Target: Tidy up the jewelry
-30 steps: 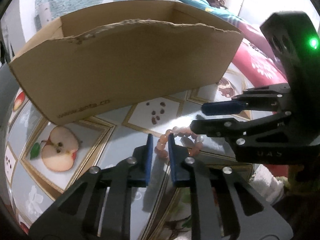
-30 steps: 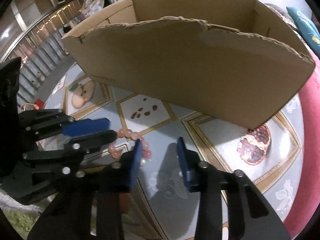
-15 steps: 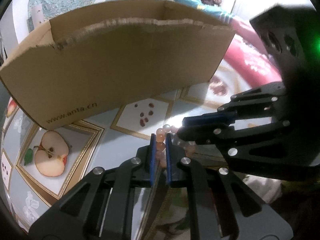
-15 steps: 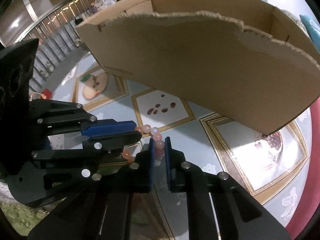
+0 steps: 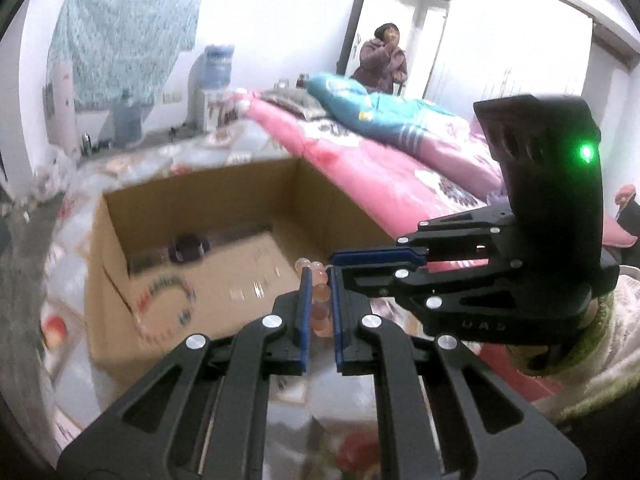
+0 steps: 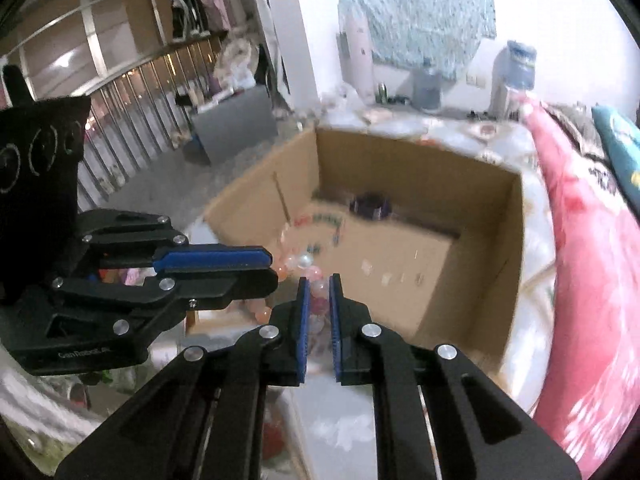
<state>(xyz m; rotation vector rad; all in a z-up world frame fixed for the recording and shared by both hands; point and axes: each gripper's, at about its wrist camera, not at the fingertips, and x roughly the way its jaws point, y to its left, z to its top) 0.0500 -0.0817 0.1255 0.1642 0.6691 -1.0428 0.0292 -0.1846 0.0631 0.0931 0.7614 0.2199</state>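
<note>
Showing the open brown cardboard box (image 5: 224, 264) on the patterned tablecloth beside a pink quilted bed (image 5: 372, 168); inside it lie a dark purple ring-shaped piece (image 6: 370, 206) and a multicoloured bead string (image 5: 168, 300). Left gripper (image 5: 319, 280) and right gripper (image 6: 319, 280), both black with blue pads, meet above the box's near wall, each narrowed onto the pink round-bead bracelet (image 5: 320, 300), which hangs between them, clear of the box floor.
</note>
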